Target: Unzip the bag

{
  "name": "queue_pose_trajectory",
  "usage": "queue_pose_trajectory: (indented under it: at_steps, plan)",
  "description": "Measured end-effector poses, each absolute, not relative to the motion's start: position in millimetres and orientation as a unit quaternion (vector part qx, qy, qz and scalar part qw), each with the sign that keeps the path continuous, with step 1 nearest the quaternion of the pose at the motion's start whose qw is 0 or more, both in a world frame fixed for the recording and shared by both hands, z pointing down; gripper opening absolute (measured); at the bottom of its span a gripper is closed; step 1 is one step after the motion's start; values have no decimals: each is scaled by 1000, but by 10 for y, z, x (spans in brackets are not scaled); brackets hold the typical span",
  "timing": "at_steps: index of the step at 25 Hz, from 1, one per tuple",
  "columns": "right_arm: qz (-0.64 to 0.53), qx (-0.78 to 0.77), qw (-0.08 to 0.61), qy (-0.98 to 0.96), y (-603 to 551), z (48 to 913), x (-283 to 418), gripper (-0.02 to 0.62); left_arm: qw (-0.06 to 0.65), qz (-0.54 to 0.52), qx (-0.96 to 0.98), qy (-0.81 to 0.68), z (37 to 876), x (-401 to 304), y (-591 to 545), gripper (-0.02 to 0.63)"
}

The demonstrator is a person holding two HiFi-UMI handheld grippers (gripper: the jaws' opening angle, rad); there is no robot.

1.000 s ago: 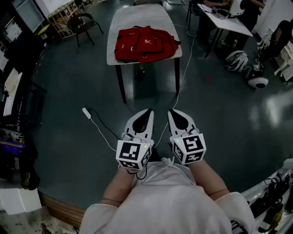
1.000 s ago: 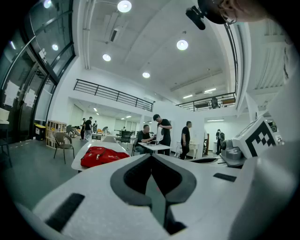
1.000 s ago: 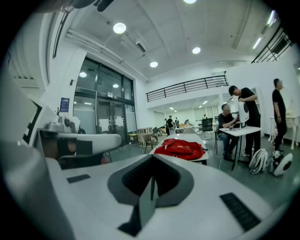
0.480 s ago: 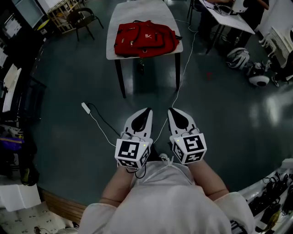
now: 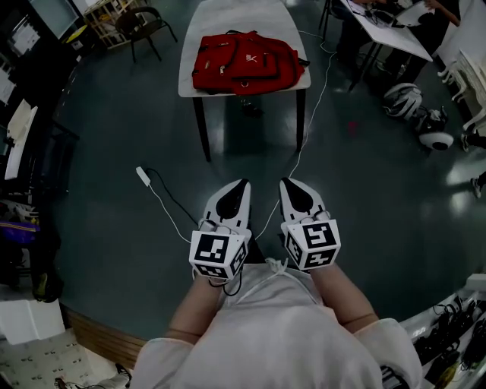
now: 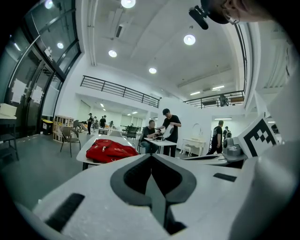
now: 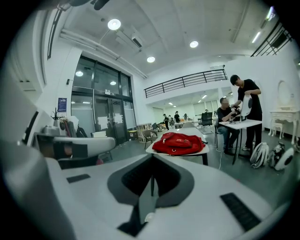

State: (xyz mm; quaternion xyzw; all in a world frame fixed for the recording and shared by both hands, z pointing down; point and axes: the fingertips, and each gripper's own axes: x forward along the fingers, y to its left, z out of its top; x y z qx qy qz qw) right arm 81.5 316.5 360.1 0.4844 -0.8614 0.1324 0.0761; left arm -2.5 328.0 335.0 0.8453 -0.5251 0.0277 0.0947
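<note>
A red bag (image 5: 244, 64) lies flat on a white table (image 5: 228, 19) far ahead of me; it also shows small as the bag (image 6: 108, 150) in the left gripper view and the bag (image 7: 178, 142) in the right gripper view. My left gripper (image 5: 243, 185) and right gripper (image 5: 286, 183) are held side by side close to my body, well short of the table. Both are shut with nothing between their jaws. The bag's zips are too far off to make out.
A white cable (image 5: 307, 114) runs from the table across the dark floor, with a plug (image 5: 142, 177) lying at the left. Chairs (image 5: 144, 21) stand at the back left. People work at another table (image 5: 387, 30) at the back right, with helmets (image 5: 401, 97) on the floor.
The table and bag have slid slightly up and right in the head view as I shift. Both grippers keep the same pose and stay shut.
</note>
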Motion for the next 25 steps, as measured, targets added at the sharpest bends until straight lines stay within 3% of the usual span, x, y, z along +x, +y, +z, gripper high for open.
queue_pose_trajectory:
  at_steps: [25]
  plan:
    - [223, 492, 162, -826, -114, 4292, -184, 28, 192, 70, 841, -501, 4089, -1149, -240, 20]
